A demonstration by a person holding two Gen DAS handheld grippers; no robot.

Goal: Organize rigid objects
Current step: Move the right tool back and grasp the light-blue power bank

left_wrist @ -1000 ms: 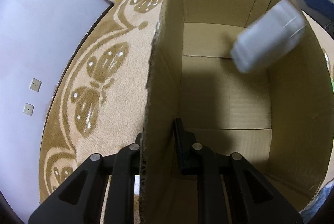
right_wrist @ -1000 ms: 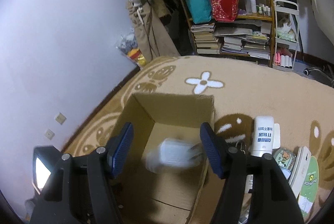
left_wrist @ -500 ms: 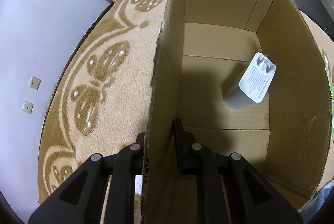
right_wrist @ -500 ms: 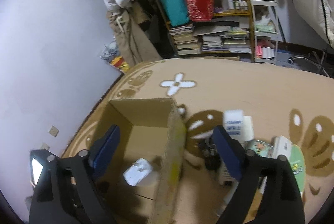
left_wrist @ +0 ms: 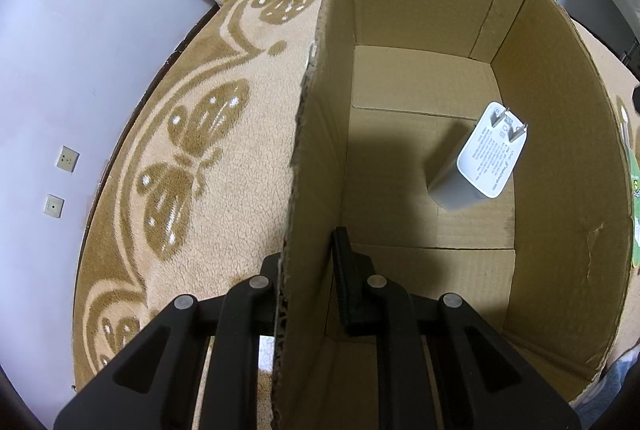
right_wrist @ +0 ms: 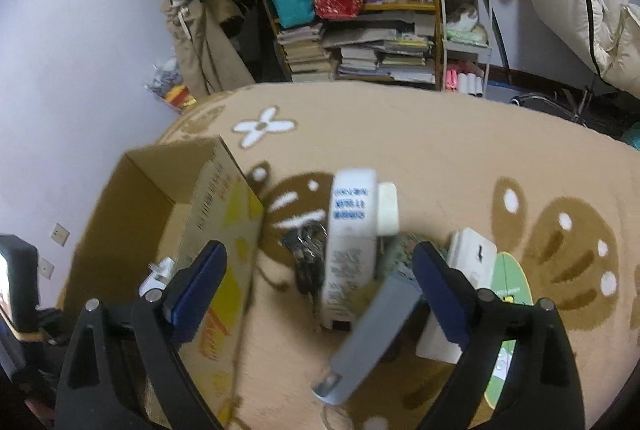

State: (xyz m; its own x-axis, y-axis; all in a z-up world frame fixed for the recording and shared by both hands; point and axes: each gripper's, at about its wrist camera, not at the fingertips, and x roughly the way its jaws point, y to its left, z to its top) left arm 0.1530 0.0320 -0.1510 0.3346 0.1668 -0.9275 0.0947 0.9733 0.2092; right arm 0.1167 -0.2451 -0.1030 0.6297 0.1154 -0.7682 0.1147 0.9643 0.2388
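Clamping the left wall of the cardboard box (left_wrist: pixel 400 77), the left gripper (left_wrist: pixel 308 270) has one finger outside on the rug (left_wrist: pixel 192 157) and one inside against the wall, exactly as it did a second ago. Inside the box, the white plug-in charger (left_wrist: pixel 486 159) now stands on the floor flaps near the right wall, prongs up; a second ago it was a blurred shape falling in mid-air, and half a second ago it had already landed in this spot. The right gripper (right_wrist: pixel 320 282) is spread wide and carries nothing; it has swung away from above the box and now hovers over the items lying on the rug beside it: a white lotion bottle (right_wrist: pixel 352 242), a bunch of keys (right_wrist: pixel 306 250) and a grey flat case (right_wrist: pixel 372 338), all slightly blurred.
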